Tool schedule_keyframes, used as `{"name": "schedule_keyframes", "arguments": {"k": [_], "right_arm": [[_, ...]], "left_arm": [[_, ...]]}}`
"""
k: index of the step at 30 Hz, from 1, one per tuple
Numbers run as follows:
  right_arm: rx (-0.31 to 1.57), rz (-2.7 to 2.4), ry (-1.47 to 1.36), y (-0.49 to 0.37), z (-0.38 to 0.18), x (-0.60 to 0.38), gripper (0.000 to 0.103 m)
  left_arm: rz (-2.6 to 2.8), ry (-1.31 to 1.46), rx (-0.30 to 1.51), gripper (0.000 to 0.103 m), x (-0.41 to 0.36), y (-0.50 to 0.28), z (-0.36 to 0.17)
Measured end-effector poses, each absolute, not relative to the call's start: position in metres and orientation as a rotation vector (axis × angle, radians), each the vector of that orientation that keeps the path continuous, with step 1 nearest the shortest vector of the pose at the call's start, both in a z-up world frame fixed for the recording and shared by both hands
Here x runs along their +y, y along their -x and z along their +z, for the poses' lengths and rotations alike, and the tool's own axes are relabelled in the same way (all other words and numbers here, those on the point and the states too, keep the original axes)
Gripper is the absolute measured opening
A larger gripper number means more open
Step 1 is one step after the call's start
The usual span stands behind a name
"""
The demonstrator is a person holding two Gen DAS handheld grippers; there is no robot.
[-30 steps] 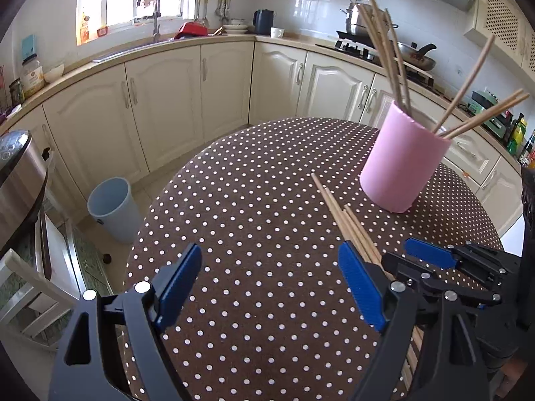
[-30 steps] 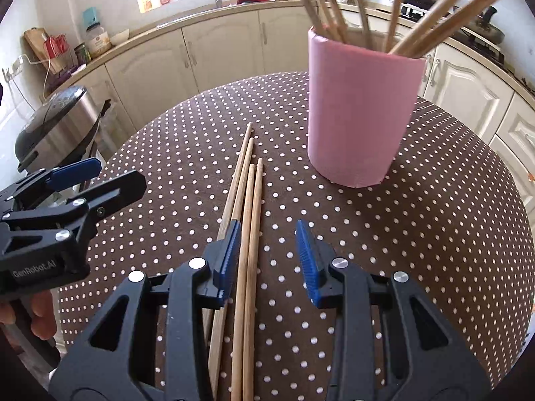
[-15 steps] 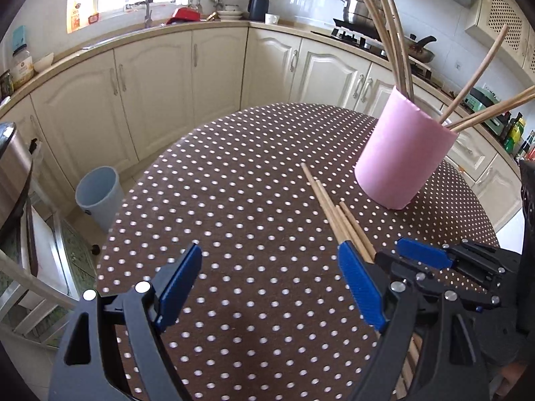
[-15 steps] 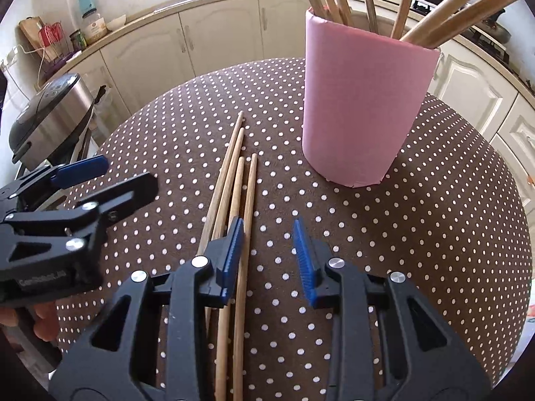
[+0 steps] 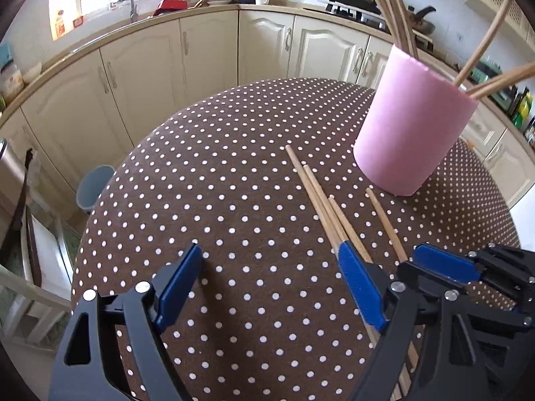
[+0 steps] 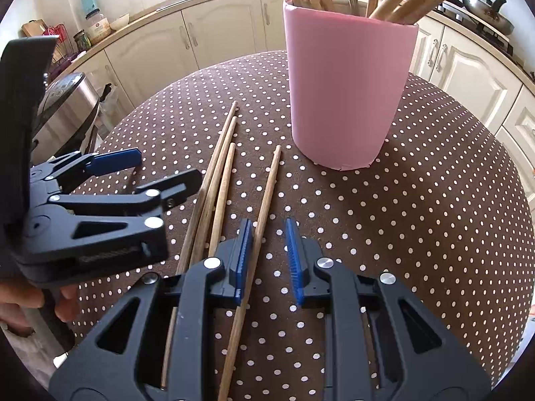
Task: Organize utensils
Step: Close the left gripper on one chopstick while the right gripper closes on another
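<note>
A pink cup [image 6: 347, 90] holding several wooden chopsticks stands on the round dotted table; it also shows in the left wrist view [image 5: 411, 133]. Three chopsticks [image 6: 214, 187] lie side by side on the cloth, and one chopstick [image 6: 267, 193] lies apart to their right. My right gripper [image 6: 265, 257] is open low over the table, with that single chopstick between its jaws, touching the left pad. My left gripper [image 5: 267, 287] is open wide and empty, left of the chopsticks [image 5: 321, 204]; it also shows in the right wrist view [image 6: 110, 180].
The brown polka-dot table [image 5: 214, 180] drops off at its round edge. Cream kitchen cabinets [image 5: 150, 67] run behind it. A grey bin [image 5: 93, 183] stands on the floor to the left, and a steel cooker [image 6: 70, 100] sits at the left.
One chopstick has shifted right, away from the other three, and now lies between my right gripper's jaws. Both grippers have moved forward toward the cup.
</note>
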State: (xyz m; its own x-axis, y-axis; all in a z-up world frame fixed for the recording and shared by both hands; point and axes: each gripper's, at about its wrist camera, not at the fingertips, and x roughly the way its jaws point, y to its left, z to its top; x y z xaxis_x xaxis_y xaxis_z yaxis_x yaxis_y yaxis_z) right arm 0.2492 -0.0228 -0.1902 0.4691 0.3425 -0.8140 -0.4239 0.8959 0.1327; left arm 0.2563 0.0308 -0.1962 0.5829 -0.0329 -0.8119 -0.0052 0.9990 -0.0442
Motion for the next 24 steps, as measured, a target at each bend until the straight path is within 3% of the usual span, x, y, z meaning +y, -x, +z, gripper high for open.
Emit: {"name": "schedule_keyframes", "arguments": {"k": [24], "right_arm": [[0.969, 0.506, 0.069, -0.251, -0.191, -0.037, 0.021]], "left_arm": [[0.029, 0.052, 0.983, 0.083, 0.028, -0.281, -0.197]]}}
